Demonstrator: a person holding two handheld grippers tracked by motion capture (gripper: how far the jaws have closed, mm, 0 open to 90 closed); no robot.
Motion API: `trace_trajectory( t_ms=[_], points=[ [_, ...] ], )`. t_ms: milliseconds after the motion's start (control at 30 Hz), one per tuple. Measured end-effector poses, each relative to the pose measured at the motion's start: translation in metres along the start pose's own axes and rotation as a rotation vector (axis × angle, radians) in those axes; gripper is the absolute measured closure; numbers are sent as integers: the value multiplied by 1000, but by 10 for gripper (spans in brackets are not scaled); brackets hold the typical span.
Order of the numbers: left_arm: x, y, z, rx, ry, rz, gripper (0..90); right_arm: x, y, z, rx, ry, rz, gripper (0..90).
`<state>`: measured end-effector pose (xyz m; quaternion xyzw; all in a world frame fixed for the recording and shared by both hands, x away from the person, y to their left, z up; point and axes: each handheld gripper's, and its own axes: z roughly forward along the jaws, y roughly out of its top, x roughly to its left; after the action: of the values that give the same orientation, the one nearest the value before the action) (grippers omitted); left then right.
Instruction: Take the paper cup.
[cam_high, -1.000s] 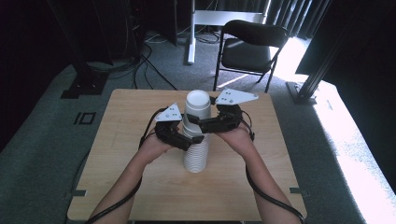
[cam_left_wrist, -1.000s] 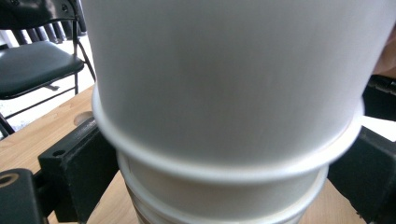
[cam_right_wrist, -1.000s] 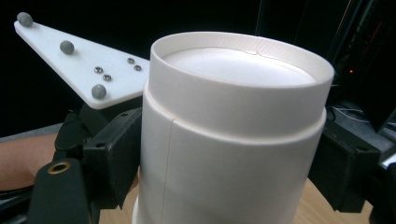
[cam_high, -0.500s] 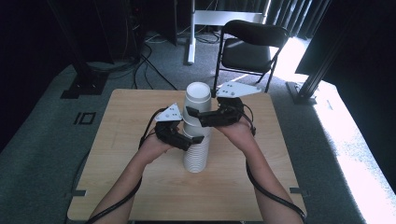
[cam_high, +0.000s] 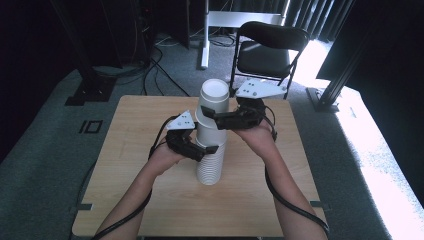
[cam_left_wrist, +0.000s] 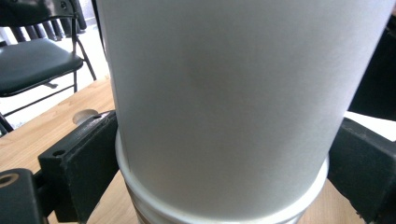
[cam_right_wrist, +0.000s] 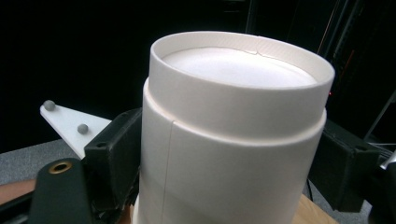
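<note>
Cup stack (cam_high: 210, 162) stands upside down on the table (cam_high: 125, 150), near its middle. Left gripper (cam_high: 204, 148) is clamped on the stack just below its upper rim, one jaw on each side; in the left gripper view the stack (cam_left_wrist: 224, 205) sits between both jaws. Right gripper (cam_high: 215, 119) is clamped on the top cup (cam_high: 214, 105), above the stack, tilted slightly. Chair (cam_high: 267, 50) stands beyond the table.

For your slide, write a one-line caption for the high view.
Two claws grip a stack of white paper cups on a wooden table.
</note>
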<state>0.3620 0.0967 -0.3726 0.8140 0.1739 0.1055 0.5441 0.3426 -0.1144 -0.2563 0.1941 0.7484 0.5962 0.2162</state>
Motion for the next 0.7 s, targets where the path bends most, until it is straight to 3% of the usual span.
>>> trace_trajectory(
  t_ms=[333, 700],
  points=[
    [0, 0, 0, 1, -1, -4, 45, 1, 18, -12, -32, -22, -14, 197],
    [0, 0, 0, 2, -2, -9, 45, 0, 23, -35, -54, -42, -28, 197]
  ],
)
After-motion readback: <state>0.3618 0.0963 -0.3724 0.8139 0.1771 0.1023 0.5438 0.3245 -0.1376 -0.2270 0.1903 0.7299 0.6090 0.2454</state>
